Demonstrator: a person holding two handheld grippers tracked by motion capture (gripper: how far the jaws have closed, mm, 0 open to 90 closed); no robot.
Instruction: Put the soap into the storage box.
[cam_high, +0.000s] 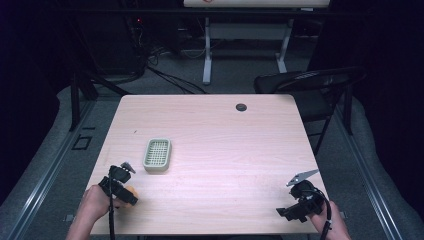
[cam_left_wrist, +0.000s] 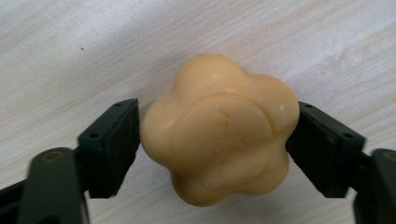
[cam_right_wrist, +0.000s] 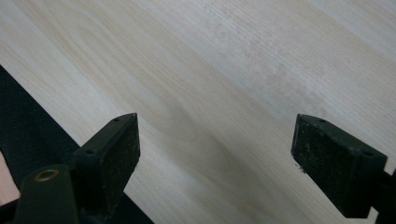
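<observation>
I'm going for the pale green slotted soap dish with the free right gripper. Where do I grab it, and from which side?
Take the pale green slotted soap dish across its two long rim edges, coming straight down from above with the open right gripper. It lies flat on the wooden table, and that is probably its narrower span, with bare table on both sides.

The flower-shaped soap (cam_left_wrist: 219, 140) is showing pale yellow-orange; the slotted dish (cam_high: 157, 154) is looking grey-green; the table (cam_high: 225, 145) is showing light wood grain; the chair (cam_high: 305, 82) is appearing black
</observation>
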